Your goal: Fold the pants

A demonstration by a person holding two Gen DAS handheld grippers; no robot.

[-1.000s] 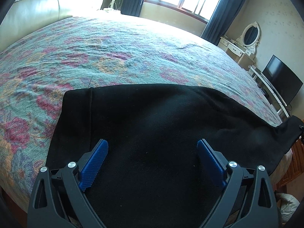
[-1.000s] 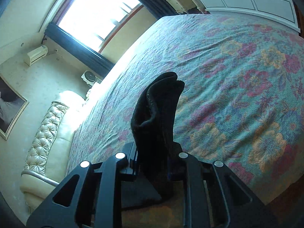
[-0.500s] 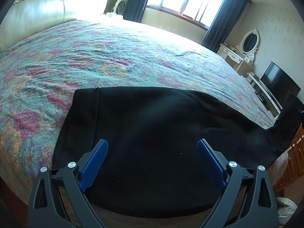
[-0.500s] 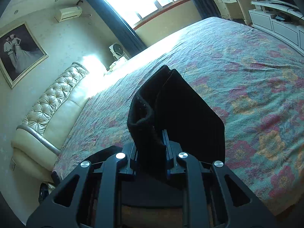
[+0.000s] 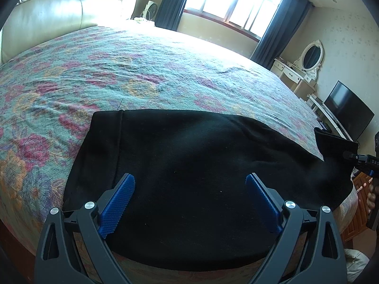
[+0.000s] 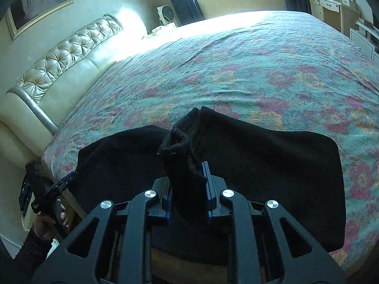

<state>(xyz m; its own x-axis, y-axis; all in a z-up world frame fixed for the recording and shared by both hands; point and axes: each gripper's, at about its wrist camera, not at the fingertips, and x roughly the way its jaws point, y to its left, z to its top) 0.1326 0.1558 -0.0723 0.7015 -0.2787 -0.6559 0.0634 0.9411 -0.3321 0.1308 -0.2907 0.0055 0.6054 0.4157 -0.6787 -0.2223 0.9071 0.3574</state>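
Black pants [image 5: 189, 146] lie flat on the floral bedspread [image 5: 142, 71], close to the bed's front edge. My left gripper [image 5: 189, 184] hovers open just above them, blue pads wide apart with nothing between. At the far right of this view the leg end is lifted off the bed, where my right gripper [image 5: 353, 157] holds it. In the right wrist view my right gripper [image 6: 187, 177] is shut on a bunched cuff of the pants [image 6: 272, 161], which sticks up between the pads. A hand holds the left gripper [image 6: 64, 181] at the lower left.
A tufted cream headboard [image 6: 66, 56] lines the left side of the bed. Beyond the bed are a bright window [image 5: 232, 2], a white dressing table with mirror [image 5: 305, 66] and a dark TV [image 5: 348, 108]. A wooden cabinet [image 5: 360, 189] stands beside the bed's near right corner.
My right gripper swung level across the bed with the cuff and rolled upright, so more of the pants now shows beneath it. The leg end rose at the right. The left gripper stayed put.
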